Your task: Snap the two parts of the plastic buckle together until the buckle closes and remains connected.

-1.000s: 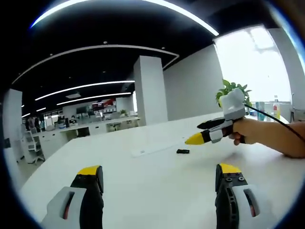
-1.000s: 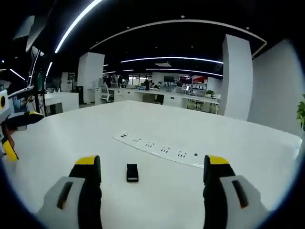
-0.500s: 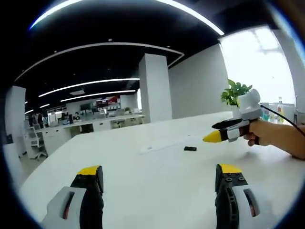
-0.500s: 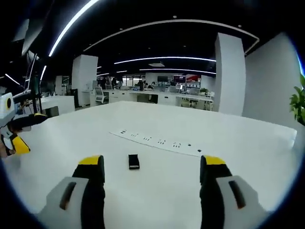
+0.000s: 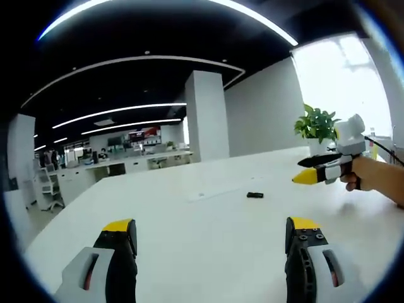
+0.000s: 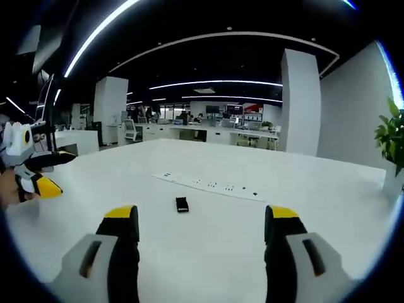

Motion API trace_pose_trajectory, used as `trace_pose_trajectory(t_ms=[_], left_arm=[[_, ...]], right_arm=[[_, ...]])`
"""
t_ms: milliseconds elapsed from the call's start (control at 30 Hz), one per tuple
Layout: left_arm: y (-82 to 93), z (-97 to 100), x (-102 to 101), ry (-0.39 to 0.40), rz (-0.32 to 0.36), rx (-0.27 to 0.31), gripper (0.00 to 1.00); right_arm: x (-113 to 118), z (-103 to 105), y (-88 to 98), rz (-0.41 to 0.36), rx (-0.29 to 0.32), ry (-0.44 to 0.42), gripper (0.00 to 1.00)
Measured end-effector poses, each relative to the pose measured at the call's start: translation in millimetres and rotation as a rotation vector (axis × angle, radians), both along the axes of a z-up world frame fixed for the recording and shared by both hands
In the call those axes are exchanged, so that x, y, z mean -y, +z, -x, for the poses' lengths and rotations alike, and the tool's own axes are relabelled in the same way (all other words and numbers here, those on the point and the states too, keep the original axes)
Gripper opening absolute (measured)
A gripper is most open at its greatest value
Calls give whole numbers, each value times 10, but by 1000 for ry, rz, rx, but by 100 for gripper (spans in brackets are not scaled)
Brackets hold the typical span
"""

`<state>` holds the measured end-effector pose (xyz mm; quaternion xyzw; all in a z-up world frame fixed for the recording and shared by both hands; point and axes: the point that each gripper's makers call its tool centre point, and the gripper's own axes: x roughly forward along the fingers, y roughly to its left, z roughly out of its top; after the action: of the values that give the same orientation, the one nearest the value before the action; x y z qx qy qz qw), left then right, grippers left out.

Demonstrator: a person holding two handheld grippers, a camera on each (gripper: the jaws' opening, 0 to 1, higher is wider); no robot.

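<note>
Stretching wide and bare on every side of both grippers, the white table [image 6: 208, 252] leaves plenty of open room; in the right gripper view its far edge runs ahead of the jaws, beyond the inset power strip [image 6: 211, 185].

The right gripper [image 6: 202, 224] hangs above the tabletop with its yellow-tipped jaws spread wide, gripping nothing and touching nothing. The black plastic buckle [image 6: 182, 204] lies flat on the table ahead of it, between the lines of the two jaws and a little toward the left one, just short of the power strip. Whether the buckle's two parts are joined cannot be told at this size.

The left gripper [image 5: 211, 230] is likewise released, jaws far apart and empty above the surface. From it, the buckle [image 5: 254, 195] shows as a small dark piece well ahead and off toward the right jaw. In that view the right gripper [image 5: 310, 170] comes in from the right, held by a hand [image 5: 369, 180], raised above the table and apart from the buckle. In the right gripper view the left gripper [image 6: 49, 170] shows far to the left, also held clear of the table.

A potted plant [image 5: 317, 126] stands on the table's far side. Beyond lie an open office with white columns [image 6: 301, 101], rows of desks and long ceiling light strips [image 5: 120, 113].
</note>
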<state>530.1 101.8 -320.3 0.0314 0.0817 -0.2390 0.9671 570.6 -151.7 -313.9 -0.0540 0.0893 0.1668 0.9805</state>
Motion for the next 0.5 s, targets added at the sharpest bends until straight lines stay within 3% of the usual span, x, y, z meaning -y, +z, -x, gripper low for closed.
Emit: trace_pose_trajectory(t_ms=[200, 500], left_arm=[[-32, 1, -10, 0, 1, -13, 100], [-44, 85, 70, -17, -7, -18, 100]], right_arm=[[73, 210, -44, 30, 5, -3, 81], [225, 419, -79, -6, -1, -27, 81]])
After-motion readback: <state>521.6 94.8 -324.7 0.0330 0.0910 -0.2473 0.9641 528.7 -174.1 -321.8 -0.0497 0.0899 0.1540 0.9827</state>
